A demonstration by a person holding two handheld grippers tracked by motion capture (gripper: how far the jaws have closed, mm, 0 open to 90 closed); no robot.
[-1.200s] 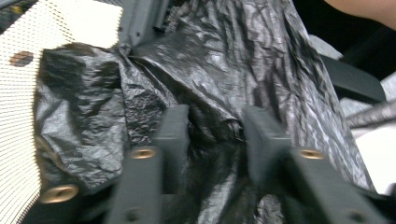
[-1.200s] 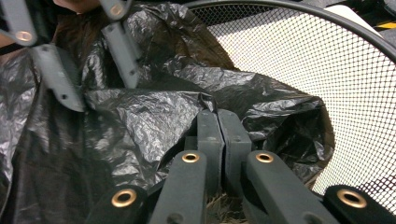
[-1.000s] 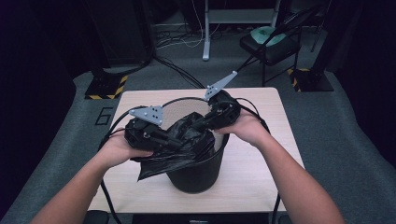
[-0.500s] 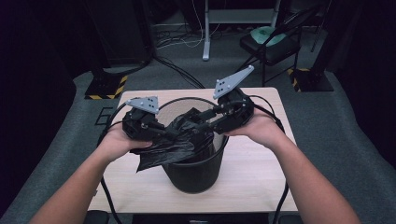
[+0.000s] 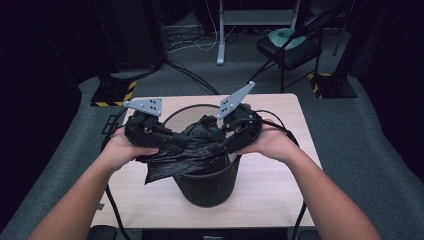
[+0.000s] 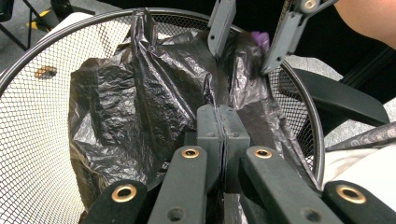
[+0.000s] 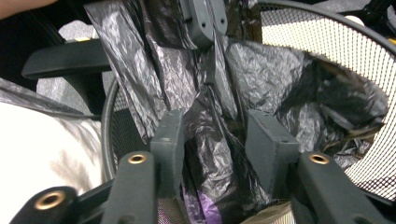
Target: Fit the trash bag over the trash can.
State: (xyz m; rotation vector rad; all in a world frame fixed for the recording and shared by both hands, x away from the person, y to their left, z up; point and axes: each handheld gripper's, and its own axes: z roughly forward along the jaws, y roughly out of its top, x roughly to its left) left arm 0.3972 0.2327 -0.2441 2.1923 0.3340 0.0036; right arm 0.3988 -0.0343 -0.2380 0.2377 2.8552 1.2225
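Over the middle of the high view, I've got both grippers above the black mesh wastebasket [image 5: 207,180], working a black bin bag [image 5: 182,152] into it. My left gripper [image 6: 218,135] has its jaws pressed together with a fold of the bag's film pinched between them. My right gripper [image 7: 219,140] has just been opening: its pads [image 7: 170,140] now stand apart with crumpled plastic bunched loosely between them, not pressed. I'd call that fold let go.

The bag sits half in the basket, draped over the near-left part of the rim [image 6: 56,32], a flap hanging down the outside at centre-left of the high view. The basket stands on the pale wooden table [image 5: 280,190].

So I'm mid-way through lining it, I reckon. Next move: take a fresh bite on the bag's edge with my right, pull it away from the left to open the mouth, then stretch it over the rim without tearing the thin film on the wire.

No brand, label or writing that I can read anywhere.
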